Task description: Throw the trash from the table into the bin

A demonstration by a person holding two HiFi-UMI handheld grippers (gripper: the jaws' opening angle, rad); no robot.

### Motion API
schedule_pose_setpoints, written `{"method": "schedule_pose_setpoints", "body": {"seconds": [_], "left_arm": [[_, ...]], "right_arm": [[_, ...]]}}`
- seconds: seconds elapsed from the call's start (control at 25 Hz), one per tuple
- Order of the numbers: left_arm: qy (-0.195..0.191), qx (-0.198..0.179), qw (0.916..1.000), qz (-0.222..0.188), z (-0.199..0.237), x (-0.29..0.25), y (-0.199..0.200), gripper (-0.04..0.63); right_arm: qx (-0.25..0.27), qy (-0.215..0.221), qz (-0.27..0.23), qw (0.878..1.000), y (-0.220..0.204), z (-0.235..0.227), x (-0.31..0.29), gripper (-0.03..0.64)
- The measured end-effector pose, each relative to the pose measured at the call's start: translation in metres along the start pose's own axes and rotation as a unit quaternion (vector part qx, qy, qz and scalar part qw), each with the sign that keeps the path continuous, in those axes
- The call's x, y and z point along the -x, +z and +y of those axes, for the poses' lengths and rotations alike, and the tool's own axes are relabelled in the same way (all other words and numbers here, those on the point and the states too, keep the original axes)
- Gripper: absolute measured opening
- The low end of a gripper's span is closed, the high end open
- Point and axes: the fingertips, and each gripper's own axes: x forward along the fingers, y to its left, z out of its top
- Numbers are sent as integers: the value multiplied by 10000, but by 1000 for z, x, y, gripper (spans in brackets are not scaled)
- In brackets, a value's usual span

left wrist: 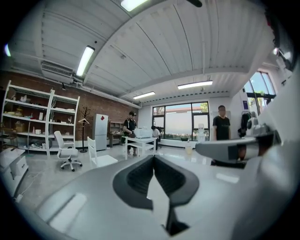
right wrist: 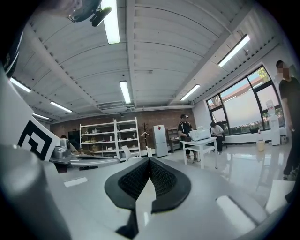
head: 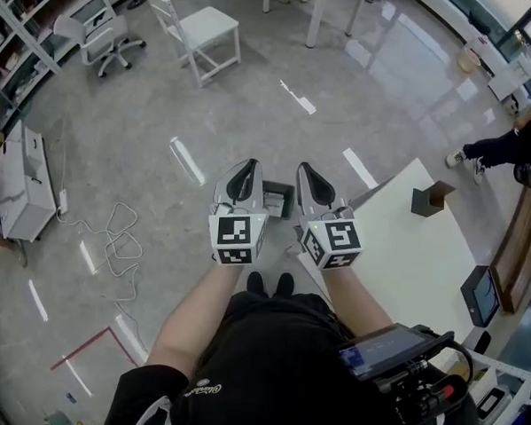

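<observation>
Two grippers are held side by side at chest height over a grey floor, seen from the wearer's head. The left gripper [head: 243, 176] has its jaws pressed together with nothing between them, and its own view shows the ribbed pads [left wrist: 140, 176] meeting along one seam. The right gripper [head: 311, 179] is the same, with jaws together and no object in the seam. Both point out level across the room rather than down at the table.

The only loose item on the white table [head: 405, 259] is a small brown box [head: 430, 199]. It stands upright near the table's far corner, to the right of the right gripper and well apart from it. Neither gripper touches it, and neither gripper view shows it. A dark screen [head: 482, 297] leans at the table's right edge, nearer the wearer than the box.

A dark object [head: 279, 200] sits on the floor between the two grippers, partly hidden by them, and it cannot be made out. The wearer's shoes [head: 271, 283] show just below it.

A white chair [head: 202, 31] and an office chair [head: 104, 41] stand across the floor, and a white cable [head: 113, 236] loops to the left. In the gripper views, people stand at a white desk [right wrist: 201, 143] before wide windows, with shelves [right wrist: 105, 136] along a brick wall.
</observation>
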Motion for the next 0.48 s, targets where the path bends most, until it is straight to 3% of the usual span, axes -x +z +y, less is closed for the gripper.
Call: {"method": "schedule_pose_setpoints", "body": {"seconds": [0.48], "left_arm": [[-143,-86,9990,-418,-26,25,45,9]], "right_arm": [[237,140,-342,9990,40,15,22,1]]}}
